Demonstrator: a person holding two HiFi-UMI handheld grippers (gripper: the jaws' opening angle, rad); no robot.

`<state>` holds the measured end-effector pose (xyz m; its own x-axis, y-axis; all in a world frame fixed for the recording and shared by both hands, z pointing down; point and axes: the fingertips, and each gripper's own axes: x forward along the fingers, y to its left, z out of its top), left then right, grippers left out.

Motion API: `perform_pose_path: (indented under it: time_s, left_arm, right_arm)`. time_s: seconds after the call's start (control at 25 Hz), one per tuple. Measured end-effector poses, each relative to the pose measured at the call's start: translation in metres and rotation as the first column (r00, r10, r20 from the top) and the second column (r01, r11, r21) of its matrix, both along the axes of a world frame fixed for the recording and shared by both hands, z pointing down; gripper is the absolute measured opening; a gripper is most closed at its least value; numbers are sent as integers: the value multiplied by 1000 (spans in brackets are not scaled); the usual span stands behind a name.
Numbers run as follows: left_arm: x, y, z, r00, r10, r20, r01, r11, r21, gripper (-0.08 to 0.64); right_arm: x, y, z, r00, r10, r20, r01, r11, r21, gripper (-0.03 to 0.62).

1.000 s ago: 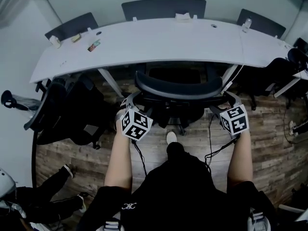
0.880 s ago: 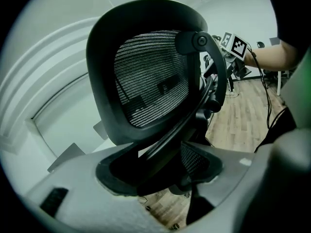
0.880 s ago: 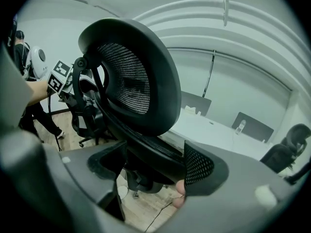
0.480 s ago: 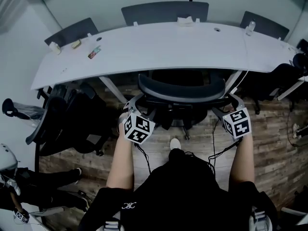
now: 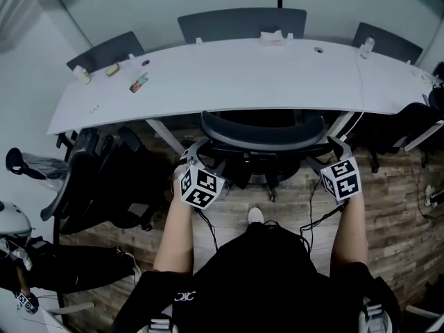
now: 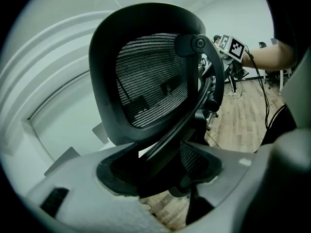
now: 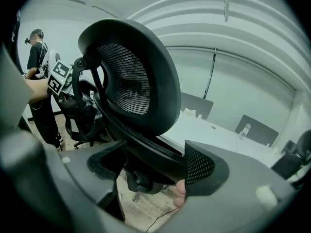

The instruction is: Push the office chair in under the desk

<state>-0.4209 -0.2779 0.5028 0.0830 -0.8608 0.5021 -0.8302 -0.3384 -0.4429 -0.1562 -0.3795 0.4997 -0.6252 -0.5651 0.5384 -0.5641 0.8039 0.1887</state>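
Mostly in: office chair (image 5: 262, 132) backrest sits at bench (image 5: 208, 75) edge, small push left. Fingers of left gripper (image 6: 160, 171) and right gripper (image 7: 150, 166) clamp its back frame.

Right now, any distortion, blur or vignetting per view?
Head view: fisheye bows the desk edge; light even, sharp. Left gripper view: black vignette at corners, near jaws soft, office chair mesh crisp. Right gripper view: same vignette, wall lines curved, jaws soft.
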Motion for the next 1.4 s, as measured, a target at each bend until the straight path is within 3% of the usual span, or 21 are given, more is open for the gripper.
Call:
perform_pose_path:
  time_s: [1.4]
  left_arm:
    - [-76,-171,-2,998,-61,-2,61,998,34,273]
  right_arm:
    - [-81,-183,-3,998,-47,29,46,998,44,374]
